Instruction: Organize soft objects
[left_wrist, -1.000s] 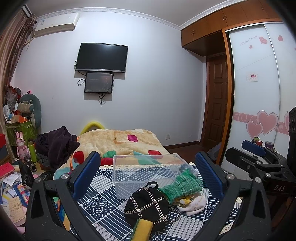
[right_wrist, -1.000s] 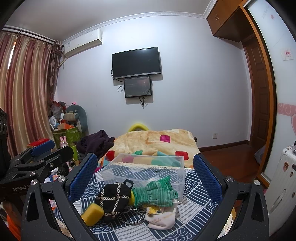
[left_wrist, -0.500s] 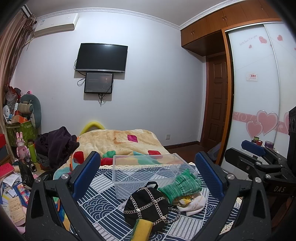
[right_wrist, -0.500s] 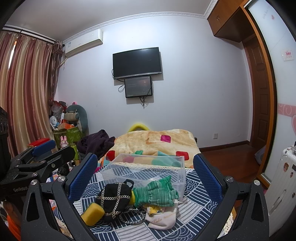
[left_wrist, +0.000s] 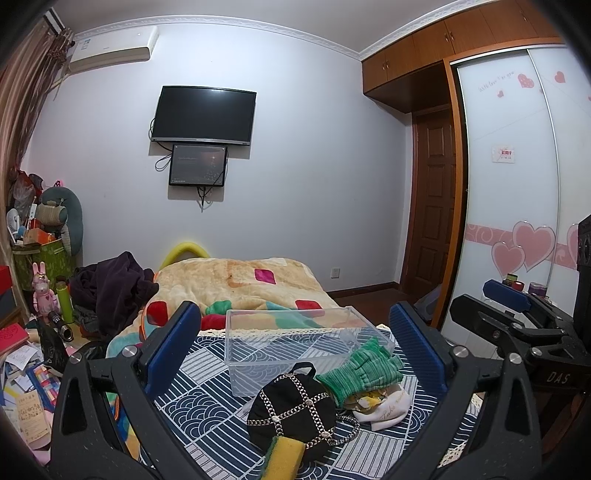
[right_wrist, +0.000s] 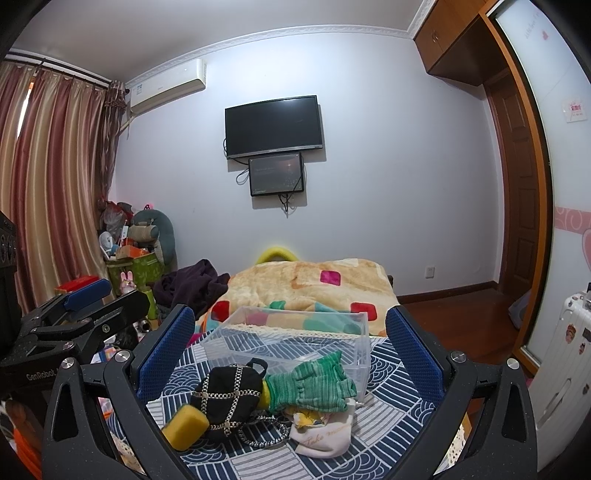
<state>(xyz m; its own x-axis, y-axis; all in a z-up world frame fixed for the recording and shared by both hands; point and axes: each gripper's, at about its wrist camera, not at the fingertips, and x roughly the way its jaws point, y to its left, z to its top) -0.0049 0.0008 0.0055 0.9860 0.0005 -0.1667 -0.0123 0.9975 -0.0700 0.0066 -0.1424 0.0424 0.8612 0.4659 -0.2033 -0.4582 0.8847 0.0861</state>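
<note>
no movement; both grippers agape

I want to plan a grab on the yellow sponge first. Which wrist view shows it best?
The right wrist view: the yellow sponge lies whole and unobstructed beside the black chain bag. In the left wrist view the sponge sits at the bottom edge, partly cut off, in front of the bag.

The clear bin (left_wrist: 295, 347) at 12 o'clock stands open-topped with free air above. The black bag (left_wrist: 291, 413), green glove (left_wrist: 360, 373) and yellow sponge (left_wrist: 284, 458) crowd the cloth before it, toward 6 o'clock.
</note>
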